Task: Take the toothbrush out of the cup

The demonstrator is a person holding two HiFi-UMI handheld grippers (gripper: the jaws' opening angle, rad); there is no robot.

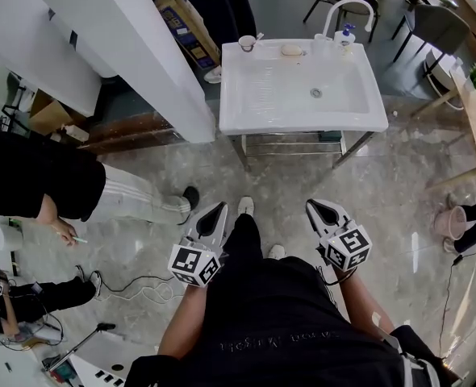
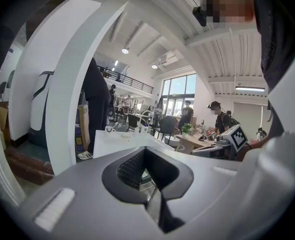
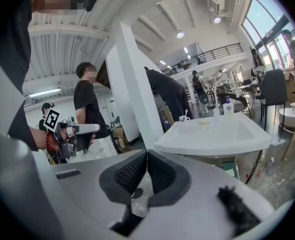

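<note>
Two-handed, holds left gripper (image 1: 222,207) and right gripper (image 1: 312,205) closed on nothing, cup (image 1: 247,43) far ahead; should pinch light, stiff, slim toothbrush (image 1: 257,36) at handle above rim.

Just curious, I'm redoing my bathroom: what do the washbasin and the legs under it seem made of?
The washbasin looks like glazed ceramic, perhaps cast resin: plain white, smooth, with a soft sheen. The legs look like bare metal: thin, grey, shiny bars.
</note>
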